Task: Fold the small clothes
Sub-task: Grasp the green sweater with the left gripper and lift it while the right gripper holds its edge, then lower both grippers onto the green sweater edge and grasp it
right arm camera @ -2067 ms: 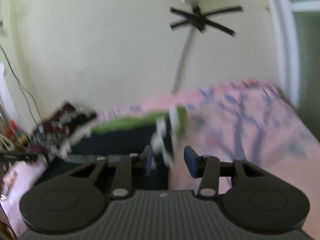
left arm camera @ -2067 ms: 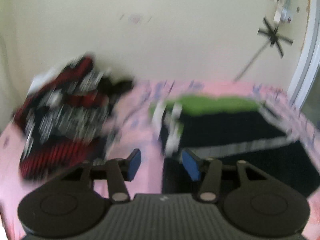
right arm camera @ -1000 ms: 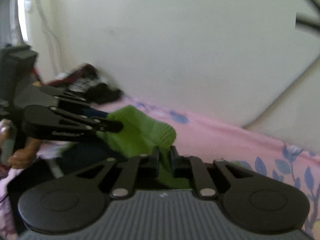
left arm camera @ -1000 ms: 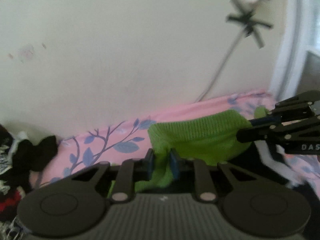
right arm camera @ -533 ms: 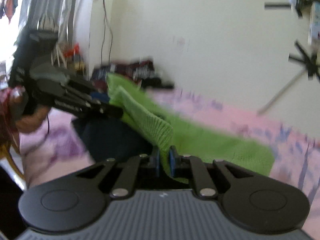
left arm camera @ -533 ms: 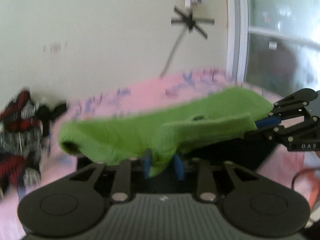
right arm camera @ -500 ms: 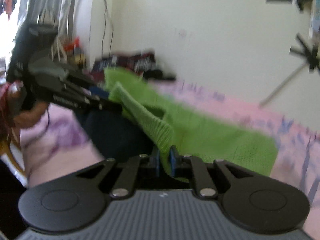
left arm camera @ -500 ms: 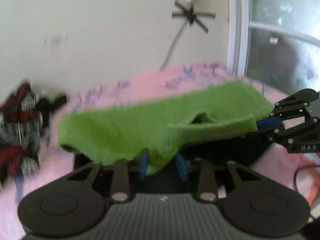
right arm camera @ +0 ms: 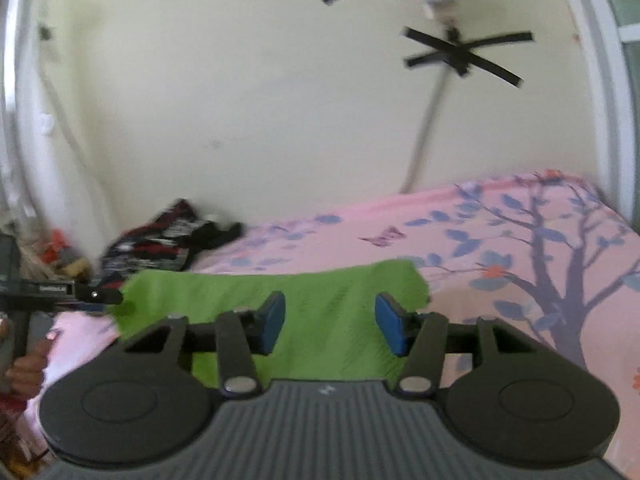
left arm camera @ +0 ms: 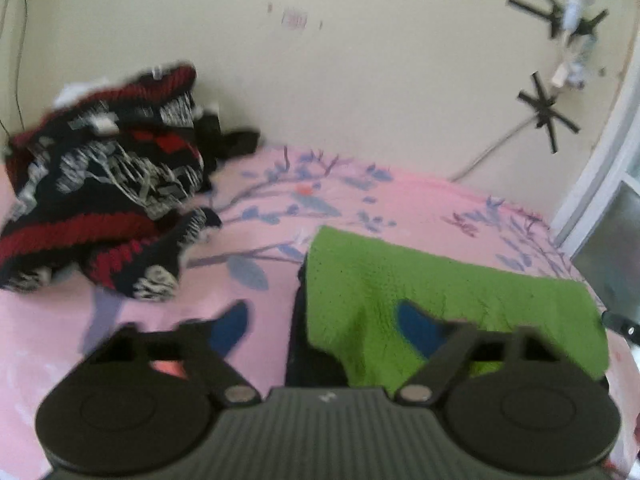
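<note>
Two grippers are standing with their jaws apart, both having just been opening, and neither is pressing on anything. Between the blue pads of the right gripper (right arm camera: 330,326) the bright green knitted garment (right arm camera: 320,304) is lying flat, spread beyond and under both pads without being pinched. On the left gripper (left arm camera: 324,328) the left pad is hanging over bare sheet and the right pad is hovering over the near part of the same green knit (left arm camera: 440,292), whose left edge is running between the two pads; nothing is clamped there either. Under the green piece a dark, near-black garment (left arm camera: 298,340) is showing along its left side. All of it is resting on the pink bedsheet printed with blue branches and leaves (left arm camera: 280,216). Farther out, beyond and to the left of the left gripper's jaws, a heap of red, black and white patterned knitwear (left arm camera: 104,200) is sitting against the cream wall (left arm camera: 360,80). At the left edge of the right wrist view, the left gripper's black fingers (right arm camera: 80,294) are reaching toward the green knit's far corner, with a person's hand (right arm camera: 24,368) below them.
</note>
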